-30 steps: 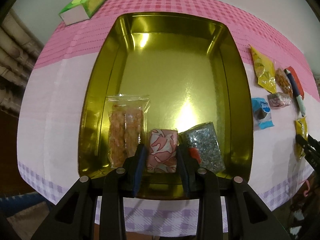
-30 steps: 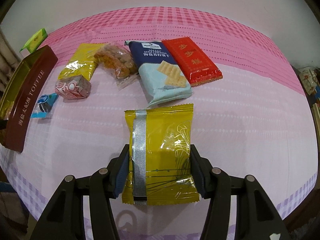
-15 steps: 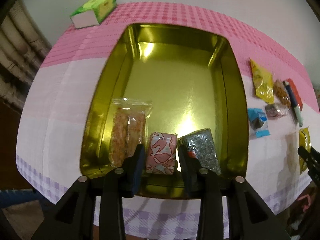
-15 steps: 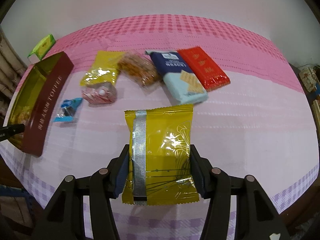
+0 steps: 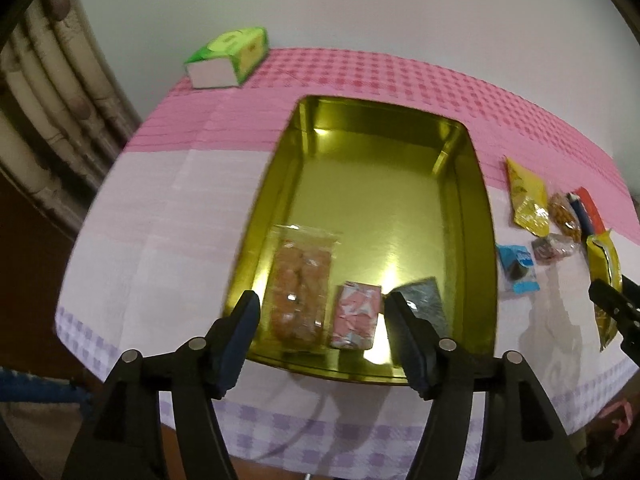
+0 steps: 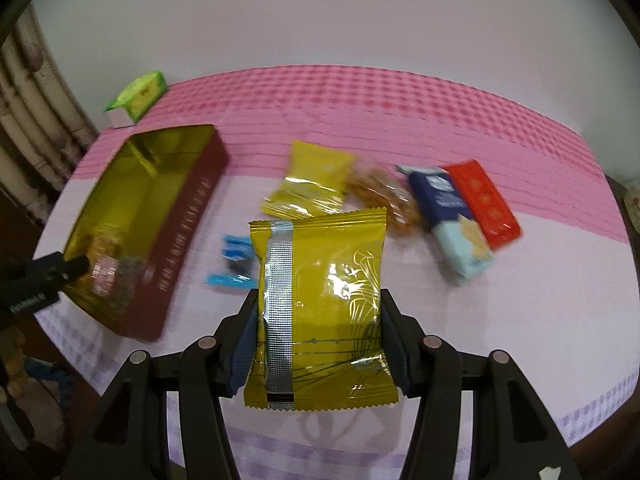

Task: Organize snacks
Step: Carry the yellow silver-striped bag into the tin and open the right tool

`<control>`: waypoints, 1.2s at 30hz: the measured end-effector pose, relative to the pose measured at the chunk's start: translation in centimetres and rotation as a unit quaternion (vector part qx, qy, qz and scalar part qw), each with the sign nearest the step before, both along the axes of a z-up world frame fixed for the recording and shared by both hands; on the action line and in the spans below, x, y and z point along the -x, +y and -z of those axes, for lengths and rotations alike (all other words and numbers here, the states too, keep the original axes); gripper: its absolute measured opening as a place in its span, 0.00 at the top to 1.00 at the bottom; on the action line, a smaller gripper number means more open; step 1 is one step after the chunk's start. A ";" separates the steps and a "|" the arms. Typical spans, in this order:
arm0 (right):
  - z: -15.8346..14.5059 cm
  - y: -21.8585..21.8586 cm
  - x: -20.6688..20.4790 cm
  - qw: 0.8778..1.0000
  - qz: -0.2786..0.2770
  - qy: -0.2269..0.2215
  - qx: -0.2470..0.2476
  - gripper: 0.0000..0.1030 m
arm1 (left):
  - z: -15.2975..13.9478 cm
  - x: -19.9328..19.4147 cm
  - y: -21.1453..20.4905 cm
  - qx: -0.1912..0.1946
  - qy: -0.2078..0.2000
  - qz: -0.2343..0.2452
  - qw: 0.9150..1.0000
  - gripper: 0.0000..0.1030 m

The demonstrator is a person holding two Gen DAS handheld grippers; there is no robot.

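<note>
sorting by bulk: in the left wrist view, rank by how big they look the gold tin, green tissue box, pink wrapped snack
1. gold tin
2. green tissue box
3. pink wrapped snack
The box is farther away, so the last two are uncertain.

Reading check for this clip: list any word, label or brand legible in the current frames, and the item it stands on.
None reads cleanly.
Tin, maroon side: pale lettering, blurred.
Navy cracker pack: white label, blurred.
Red packet: gold characters, blurred.
Left gripper: small white print on its body, too small.
Green tissue pack: print unreadable.
</note>
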State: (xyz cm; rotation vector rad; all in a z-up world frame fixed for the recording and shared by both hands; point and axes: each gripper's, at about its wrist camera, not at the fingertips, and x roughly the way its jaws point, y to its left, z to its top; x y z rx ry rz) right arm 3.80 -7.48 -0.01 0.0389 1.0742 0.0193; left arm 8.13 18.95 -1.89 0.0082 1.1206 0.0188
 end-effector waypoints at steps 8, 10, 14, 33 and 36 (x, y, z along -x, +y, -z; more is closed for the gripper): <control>-1.4 6.8 -2.6 0.998 -0.058 -0.011 -0.016 0.50 | -1.8 0.1 4.1 -0.011 -0.030 -0.053 0.998 0.30; -1.8 8.7 -3.1 0.997 -0.074 -0.015 -0.018 0.50 | -2.1 0.1 5.2 -0.008 -0.034 -0.064 0.997 0.30; -1.7 11.9 -4.0 0.995 -0.099 -0.017 -0.017 0.50 | -2.1 0.1 7.0 -0.011 -0.033 -0.084 0.996 0.30; 3.5 17.3 -7.4 0.993 -0.117 0.029 0.000 0.50 | 0.1 -0.1 8.8 -0.044 -0.001 -0.102 0.994 0.29; 3.6 17.6 -8.1 0.993 -0.116 0.030 0.003 0.50 | 0.2 -0.1 8.7 -0.045 0.000 -0.101 0.994 0.29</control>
